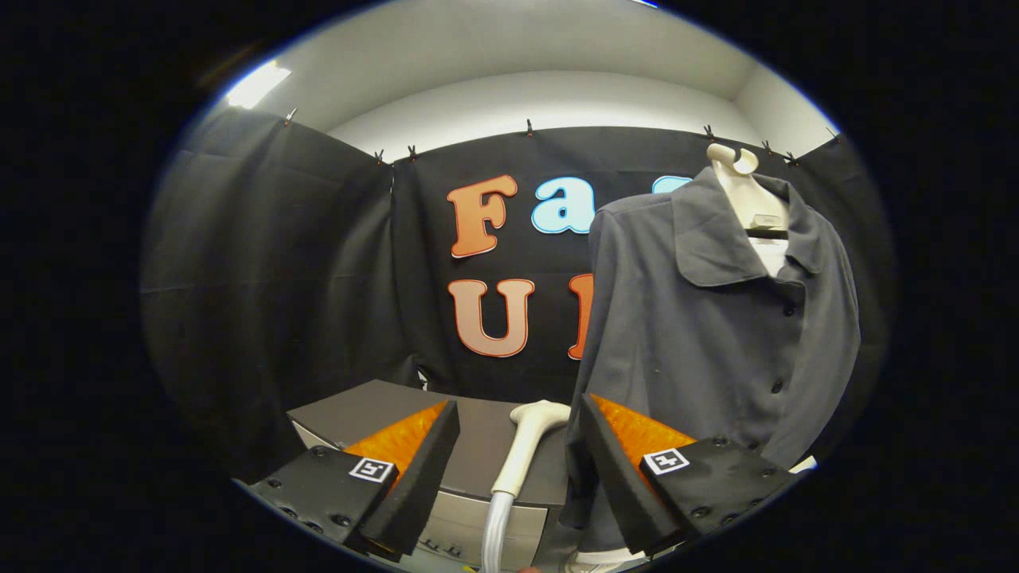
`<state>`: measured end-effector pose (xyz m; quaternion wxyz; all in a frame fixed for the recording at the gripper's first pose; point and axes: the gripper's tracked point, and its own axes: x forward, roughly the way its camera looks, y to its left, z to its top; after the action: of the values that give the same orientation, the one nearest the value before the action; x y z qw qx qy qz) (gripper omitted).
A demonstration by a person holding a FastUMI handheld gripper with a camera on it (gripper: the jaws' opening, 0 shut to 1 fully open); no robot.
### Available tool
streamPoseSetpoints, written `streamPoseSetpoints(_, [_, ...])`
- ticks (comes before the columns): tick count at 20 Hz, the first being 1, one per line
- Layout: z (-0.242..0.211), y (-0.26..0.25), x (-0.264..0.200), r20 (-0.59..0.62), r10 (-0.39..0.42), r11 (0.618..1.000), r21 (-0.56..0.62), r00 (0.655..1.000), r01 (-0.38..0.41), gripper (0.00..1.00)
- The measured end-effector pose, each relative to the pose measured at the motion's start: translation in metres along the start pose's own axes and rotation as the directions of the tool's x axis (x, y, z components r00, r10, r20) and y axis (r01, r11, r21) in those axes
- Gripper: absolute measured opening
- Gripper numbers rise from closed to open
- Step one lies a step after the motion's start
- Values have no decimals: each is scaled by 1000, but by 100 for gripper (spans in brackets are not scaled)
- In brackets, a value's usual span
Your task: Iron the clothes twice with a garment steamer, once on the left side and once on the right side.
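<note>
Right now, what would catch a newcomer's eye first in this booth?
A dark grey buttoned shirt hangs on a white mannequin form, beyond the right finger. A white steamer handle with its hose stands between the open black-and-orange fingers, untouched, in front of a grey box-shaped unit.

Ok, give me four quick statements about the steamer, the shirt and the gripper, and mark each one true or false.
1. The gripper is open, its fingers apart. True.
2. The steamer head is clamped by both fingers. False: it sits between them, untouched.
3. The grey shirt hangs on a white mannequin form. True.
4. The shirt lies flat on the grey box. False: it hangs upright beside the box.
</note>
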<state>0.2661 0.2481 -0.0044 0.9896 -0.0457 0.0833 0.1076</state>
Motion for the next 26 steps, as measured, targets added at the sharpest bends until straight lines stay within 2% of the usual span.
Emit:
streamPoseSetpoints(6, [-44,21,70,-116,-2,1000,18,993,4,98])
streamPoseSetpoints(9, [-79,23,104,-218,-12,999,29,976,18,98])
streamPoseSetpoints(15, [-126,-9,153,-343,-136,989,14,929,150,98])
streamPoseSetpoints(22, [-164,-28,175,-443,-166,979,36,881,203,96])
streamPoseSetpoints(26, [-174,-39,183,-454,-191,973,31,870,229,80])
